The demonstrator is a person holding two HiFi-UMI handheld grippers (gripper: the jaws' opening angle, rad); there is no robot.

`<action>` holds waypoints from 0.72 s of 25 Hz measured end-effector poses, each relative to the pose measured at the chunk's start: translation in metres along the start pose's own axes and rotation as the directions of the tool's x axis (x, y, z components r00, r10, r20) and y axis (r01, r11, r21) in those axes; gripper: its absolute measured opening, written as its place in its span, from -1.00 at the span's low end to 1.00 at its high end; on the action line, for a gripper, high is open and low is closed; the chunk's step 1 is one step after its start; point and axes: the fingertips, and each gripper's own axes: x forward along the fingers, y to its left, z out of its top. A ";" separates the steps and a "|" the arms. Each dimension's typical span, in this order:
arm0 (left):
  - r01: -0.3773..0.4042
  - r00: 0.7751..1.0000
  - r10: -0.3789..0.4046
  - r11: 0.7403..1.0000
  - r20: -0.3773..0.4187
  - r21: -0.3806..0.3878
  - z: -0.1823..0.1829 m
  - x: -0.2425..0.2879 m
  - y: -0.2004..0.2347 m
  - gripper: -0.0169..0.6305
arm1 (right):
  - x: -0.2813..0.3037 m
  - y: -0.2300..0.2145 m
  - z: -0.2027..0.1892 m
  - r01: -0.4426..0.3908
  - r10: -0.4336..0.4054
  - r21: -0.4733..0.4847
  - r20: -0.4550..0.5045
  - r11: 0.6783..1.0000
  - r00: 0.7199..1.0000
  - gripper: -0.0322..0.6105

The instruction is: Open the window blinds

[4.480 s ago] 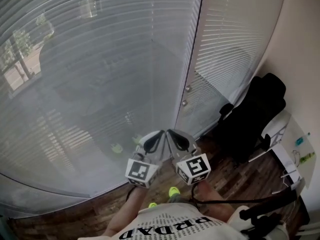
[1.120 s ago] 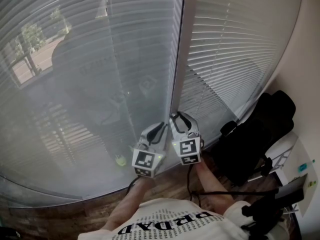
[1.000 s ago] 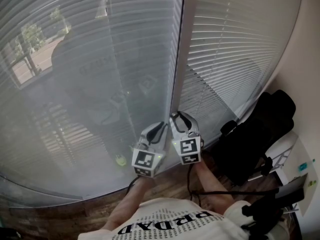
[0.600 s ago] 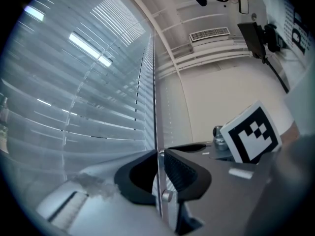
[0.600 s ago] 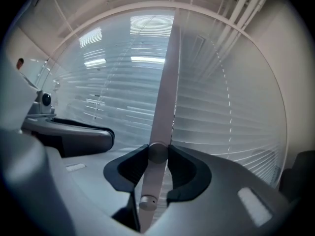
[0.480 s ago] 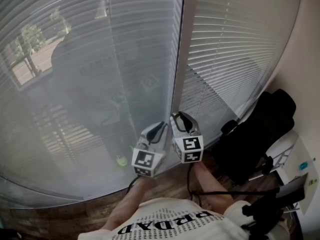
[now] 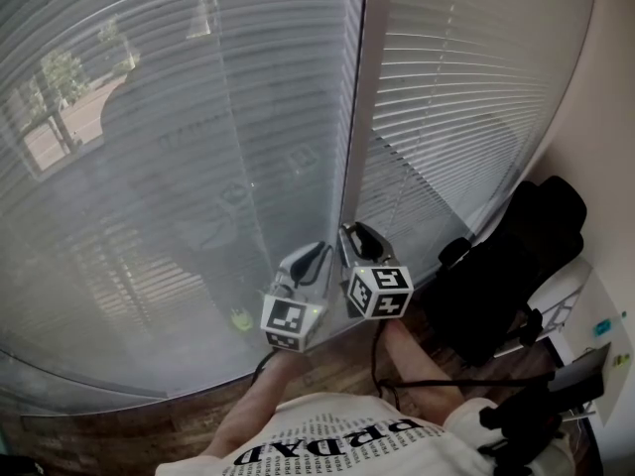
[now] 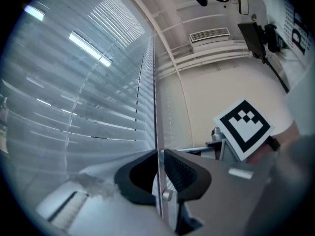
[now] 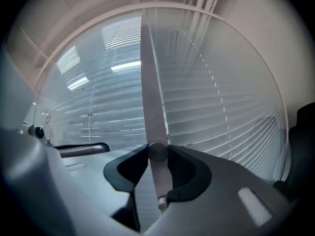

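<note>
We've 2 window blinds [image 7: 179, 167] down, one each side of the frame post [image 7: 359, 97]. A black chair [image 7: 506, 256] sits well right of the post. L gripper [image 8: 158, 157] and R gripper [image 9: 157, 154] are side by side at the post's lower end. L: fingers nearly together, pinching a thin rod [image 8: 155, 82] that runs up along the post. R: fingers wider apart, pads pressed on both sides of a thicker wand [image 9: 150, 82] hanging by the post.

Blinds [image 7: 198, 167] matt grey slats; wand [image 9: 150, 97] smooth plastic; floor [image 7: 129, 432] dark wood.
</note>
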 end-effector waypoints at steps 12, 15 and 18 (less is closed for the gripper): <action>0.008 1.000 -0.008 1.000 -0.003 -0.006 -0.003 0.000 0.000 -0.84 | -0.004 0.006 0.007 -0.007 0.001 -0.336 -0.017 0.942 1.000 -0.46; 0.012 1.000 -0.012 1.000 -0.001 -0.010 -0.003 0.001 -0.001 -0.84 | -0.003 0.011 0.007 -0.018 0.003 -0.447 -0.034 0.894 0.999 -0.43; 0.014 1.000 -0.014 1.000 -0.002 -0.009 -0.003 0.001 -0.001 -0.84 | -0.001 0.014 0.003 -0.024 -0.009 -0.570 -0.056 0.822 0.998 -0.42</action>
